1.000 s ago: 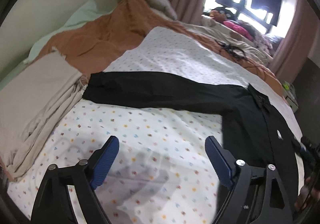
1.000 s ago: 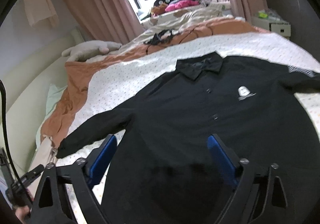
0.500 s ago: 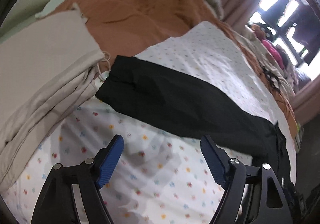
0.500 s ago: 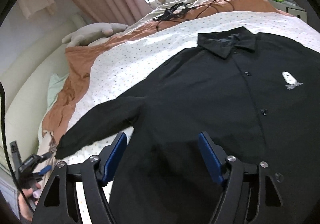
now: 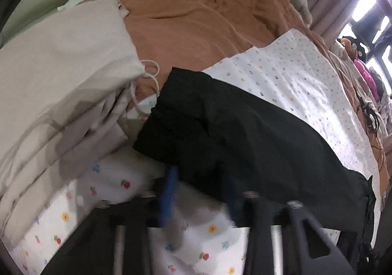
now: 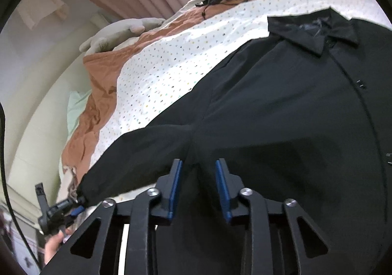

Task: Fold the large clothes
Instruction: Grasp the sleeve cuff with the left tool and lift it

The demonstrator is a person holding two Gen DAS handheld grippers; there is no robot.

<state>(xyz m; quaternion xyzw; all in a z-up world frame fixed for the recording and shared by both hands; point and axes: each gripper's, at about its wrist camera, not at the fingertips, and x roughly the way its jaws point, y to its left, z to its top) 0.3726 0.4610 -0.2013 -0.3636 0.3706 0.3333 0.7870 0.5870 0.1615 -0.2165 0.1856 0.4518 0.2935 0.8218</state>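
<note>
Right gripper [image 6: 198,184]: jaws narrowed, part open, straddling the underarm fabric of the black shirt [image 6: 281,108]; pinch not confirmed. Left gripper [image 5: 201,191]: motion-blurred at the sleeve cuff [image 5: 186,113], can't tell how far open. Shirt lies spread face-up on the dotted sheet [image 6: 171,64]. Fabric looks light, limp and likely slick; best held at seams or cuff.
</note>
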